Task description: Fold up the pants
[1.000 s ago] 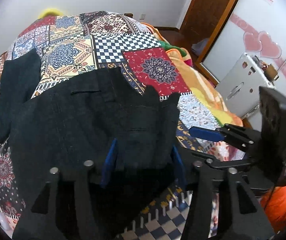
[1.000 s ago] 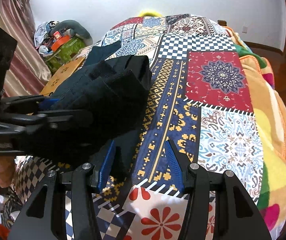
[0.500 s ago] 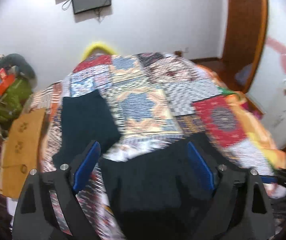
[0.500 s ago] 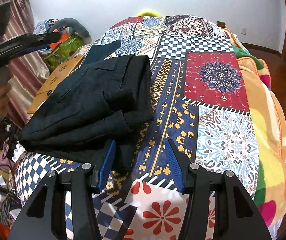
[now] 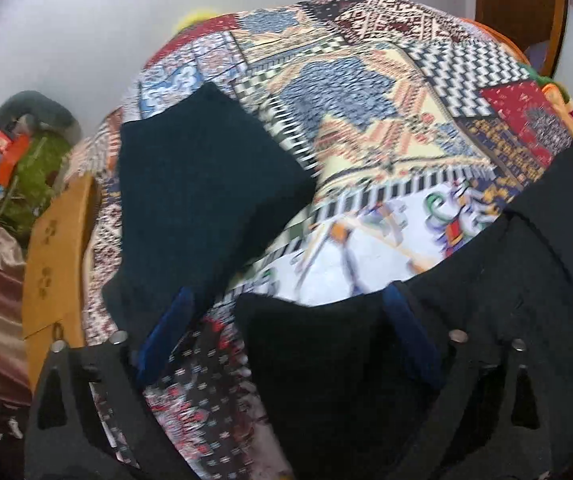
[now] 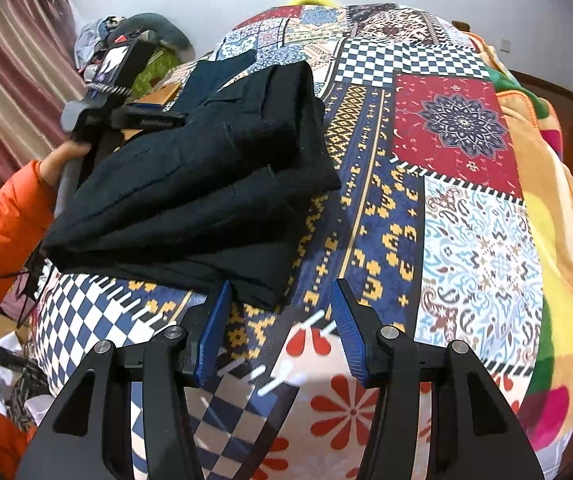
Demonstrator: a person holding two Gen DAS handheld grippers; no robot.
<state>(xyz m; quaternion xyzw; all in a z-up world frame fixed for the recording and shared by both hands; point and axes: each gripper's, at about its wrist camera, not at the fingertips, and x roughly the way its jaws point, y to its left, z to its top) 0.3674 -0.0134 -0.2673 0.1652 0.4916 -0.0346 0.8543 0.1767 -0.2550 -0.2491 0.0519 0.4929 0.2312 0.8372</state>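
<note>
1. Pants: the black pants (image 6: 206, 184) lie folded in a thick stack of several layers on the patchwork bedspread (image 6: 458, 128) of the bed, at its left side. The layers rest squarely on one another, so the fold judges as essentially complete.
2. Right gripper (image 6: 282, 328): the jaws stand wide apart and hold nothing. The blue fingertips (image 6: 216, 320) sit just beside the near corner of the pants; whether they touch the cloth cannot be told. Judged purpose: the gripper has let go so that the stack settles without being dragged.
3. Left gripper (image 5: 286, 336): the jaws stand wide apart and grip nothing. In the left wrist view the near edge of the pants (image 5: 426, 320) lies between and under the fingers. In the right wrist view this gripper (image 6: 134, 116) sits at the far left edge of the stack.
4. Second garment: a dark teal folded garment (image 5: 198, 184) lies farther up the bed, apart from the pants. Judged reason: finished items are kept separate.
5. Note: the left wrist view is motion-blurred; fine contact cannot be confirmed.
</note>
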